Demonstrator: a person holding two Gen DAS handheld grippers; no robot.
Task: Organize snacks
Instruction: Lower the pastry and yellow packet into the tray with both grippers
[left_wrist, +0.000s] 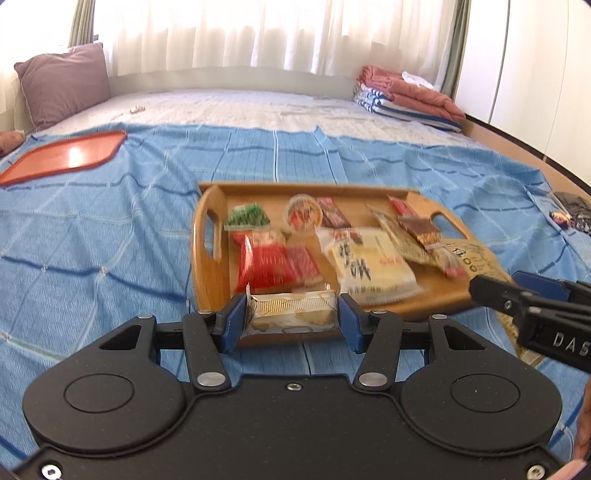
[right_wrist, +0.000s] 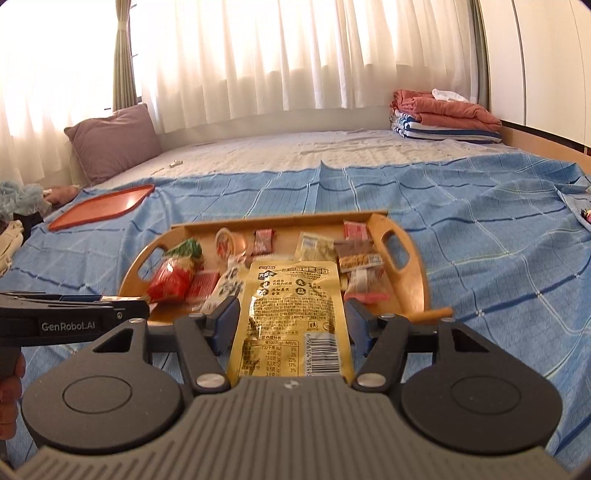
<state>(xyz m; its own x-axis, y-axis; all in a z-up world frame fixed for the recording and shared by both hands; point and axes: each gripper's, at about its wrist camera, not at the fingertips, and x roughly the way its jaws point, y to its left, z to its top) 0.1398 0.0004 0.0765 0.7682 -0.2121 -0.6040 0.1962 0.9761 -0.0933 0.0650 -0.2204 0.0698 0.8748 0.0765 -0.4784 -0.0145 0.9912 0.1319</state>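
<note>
My left gripper (left_wrist: 292, 301) is shut on a small white and gold snack bar (left_wrist: 291, 317), held crosswise just in front of the wooden tray (left_wrist: 207, 240). My right gripper (right_wrist: 291, 304) is shut on a gold foil packet (right_wrist: 288, 280), lifted over the tray's near right corner (right_wrist: 410, 280); the same gold packet (left_wrist: 476, 258) shows in the left wrist view. In the tray lie several snacks: a red bag (left_wrist: 266, 262), a white pack (left_wrist: 369, 266), a green pack (left_wrist: 247, 216) and a round cup (left_wrist: 303, 214).
An orange tray (left_wrist: 62, 157) lies on the blue blanket (left_wrist: 110, 240) at the far left. A purple pillow (left_wrist: 62, 81) leans at the back left. Folded bedding (left_wrist: 406, 96) is stacked at the back right.
</note>
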